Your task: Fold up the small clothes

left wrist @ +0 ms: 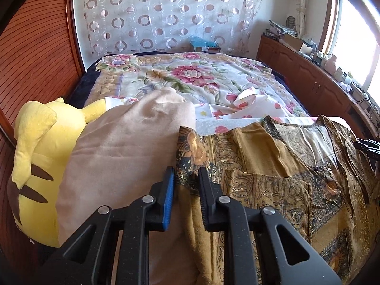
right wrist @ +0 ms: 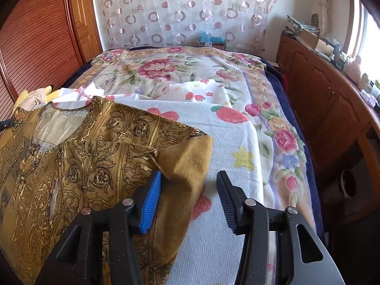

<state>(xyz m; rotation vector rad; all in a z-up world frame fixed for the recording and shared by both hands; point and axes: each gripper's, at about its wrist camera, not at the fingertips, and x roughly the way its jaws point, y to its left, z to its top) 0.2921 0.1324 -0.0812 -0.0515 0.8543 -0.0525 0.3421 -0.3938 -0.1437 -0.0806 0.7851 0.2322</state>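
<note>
Floral bedspread (right wrist: 166, 68), paisley mustard blouse (right wrist: 95, 147), ribbed-pad right hand-held gripper (right wrist: 188, 178) agape

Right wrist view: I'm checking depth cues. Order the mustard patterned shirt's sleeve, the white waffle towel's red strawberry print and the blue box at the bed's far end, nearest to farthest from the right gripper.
1. Mustard patterned shirt's sleeve, at the right gripper, left finger.
2. Red strawberry print, mid-bed, ahead.
3. Blue box, far end, below the curtain.
</note>
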